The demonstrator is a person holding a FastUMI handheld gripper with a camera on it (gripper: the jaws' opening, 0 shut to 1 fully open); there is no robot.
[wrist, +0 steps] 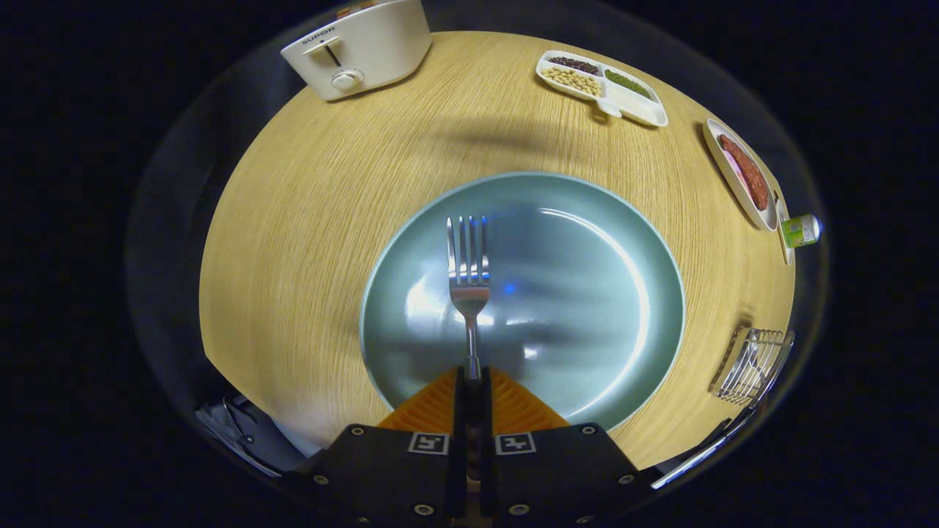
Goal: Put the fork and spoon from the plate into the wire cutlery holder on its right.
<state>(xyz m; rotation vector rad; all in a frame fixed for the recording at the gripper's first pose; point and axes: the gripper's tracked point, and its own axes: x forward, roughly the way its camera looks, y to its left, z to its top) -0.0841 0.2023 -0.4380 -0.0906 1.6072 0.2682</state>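
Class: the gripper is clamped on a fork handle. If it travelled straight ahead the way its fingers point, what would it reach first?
The gripper holds the fork, tines forward over the plate. Straight on, the tines would probably meet the plate's surface or far rim first, though the fork's height is unclear.

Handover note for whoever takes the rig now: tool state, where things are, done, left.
Tool: shut on the fork, handle clamped between the fingers, tines pointing ahead over the plate.
Wire cutlery holder: on the table to the plate's right; a utensil seems to lean in it, likely the spoon, hard to tell.
Done: fork gripped.
Left: carry the fork right, drop it into the holder, confirm the spoon.
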